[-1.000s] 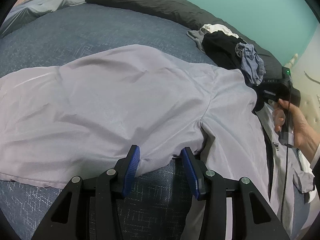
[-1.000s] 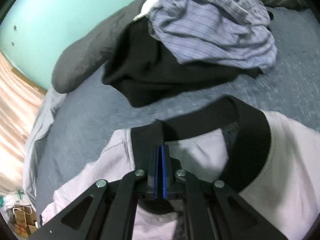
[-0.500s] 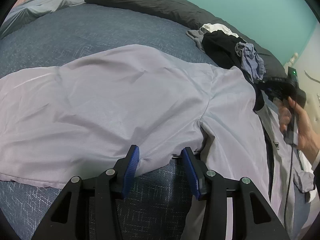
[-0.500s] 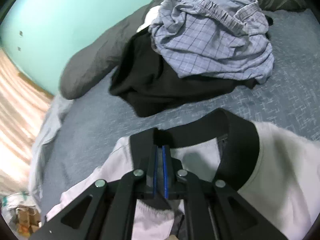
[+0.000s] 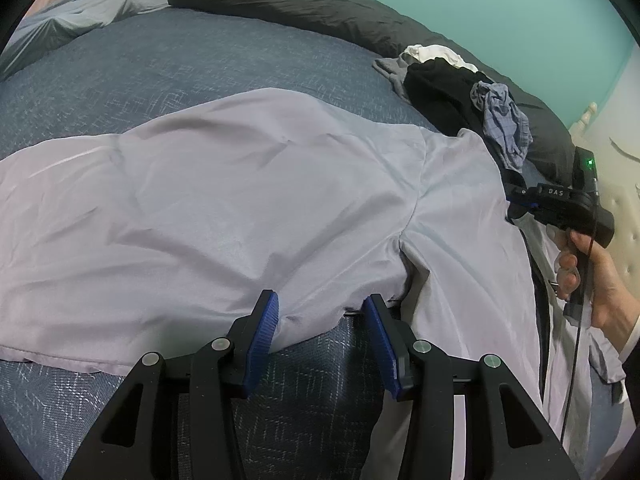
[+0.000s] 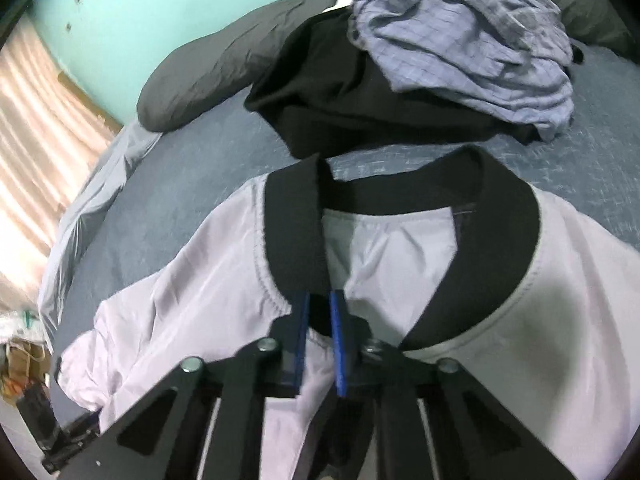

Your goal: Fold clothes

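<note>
Lying flat across the centre of the left wrist frame: a pale lilac, smooth-fabric jacket [image 5: 248, 184] with a black ribbed collar [image 6: 496, 248], spread on a blue-grey patterned bedspread [image 5: 168, 64]. One sleeve runs down the lower right of that frame.

Left gripper [image 5: 320, 332], bottom centre: blue-padded fingers [image 5: 262, 328] apart, straddling a bump of the jacket's near edge at the underarm. Fabric sits between the pads, not pinched.

Right gripper [image 6: 318, 340], bottom centre of the right wrist frame: pads slightly parted, the left end of the black collar between them. Whether the pads grip the cloth cannot be told. In the left wrist frame this same tool sits at the right edge at the collar, held by a hand [image 5: 588, 276] with a cable hanging below.

Just beyond the collar, upper right of the right wrist frame: a crumpled blue checked garment [image 6: 472, 48] on top of a black garment [image 6: 340, 92]; a bit of white cloth [image 5: 434, 54] shows behind them in the left view. A long dark grey pillow [image 5: 320, 8] lies along the teal wall [image 6: 168, 8]. Peach striped curtain [image 6: 36, 120] at the left edge.
</note>
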`<state>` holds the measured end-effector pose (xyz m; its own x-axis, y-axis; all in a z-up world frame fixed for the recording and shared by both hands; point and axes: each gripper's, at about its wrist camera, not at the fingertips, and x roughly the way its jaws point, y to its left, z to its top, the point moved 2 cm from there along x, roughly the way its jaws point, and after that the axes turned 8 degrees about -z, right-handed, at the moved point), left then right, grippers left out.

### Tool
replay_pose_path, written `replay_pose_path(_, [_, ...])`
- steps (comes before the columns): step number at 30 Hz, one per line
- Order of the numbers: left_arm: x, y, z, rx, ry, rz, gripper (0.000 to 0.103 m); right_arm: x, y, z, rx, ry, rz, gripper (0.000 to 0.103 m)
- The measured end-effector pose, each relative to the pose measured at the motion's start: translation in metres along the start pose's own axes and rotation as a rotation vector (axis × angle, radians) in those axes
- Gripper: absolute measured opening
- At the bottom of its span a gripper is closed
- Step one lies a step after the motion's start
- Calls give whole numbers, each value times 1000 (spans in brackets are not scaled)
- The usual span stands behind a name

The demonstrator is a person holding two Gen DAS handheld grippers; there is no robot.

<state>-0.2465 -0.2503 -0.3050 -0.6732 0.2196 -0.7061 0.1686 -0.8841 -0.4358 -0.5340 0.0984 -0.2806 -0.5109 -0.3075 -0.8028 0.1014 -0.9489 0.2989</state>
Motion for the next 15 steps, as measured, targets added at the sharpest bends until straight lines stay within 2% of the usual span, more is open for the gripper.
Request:
replay_pose_path(4, [0, 0, -1, 6, 0, 0, 49, 7, 0, -3, -5, 20, -52, 0])
replay_pose_path(9, [0, 0, -1, 9, 1, 1, 49, 15, 0, -6, -10, 45, -116, 0])
replay_pose_path(12, [0, 1, -1, 12, 2, -2, 49, 10, -7, -8, 11, 38, -70, 0])
replay_pose_path(14, [0, 1, 0, 11, 2, -4, 49, 7, -12, -7, 55, 39, 20, 1])
replay_pose_path(15, [0, 1, 0, 11, 2, -2, 49, 5, -15, -7, 77, 43, 34, 2])
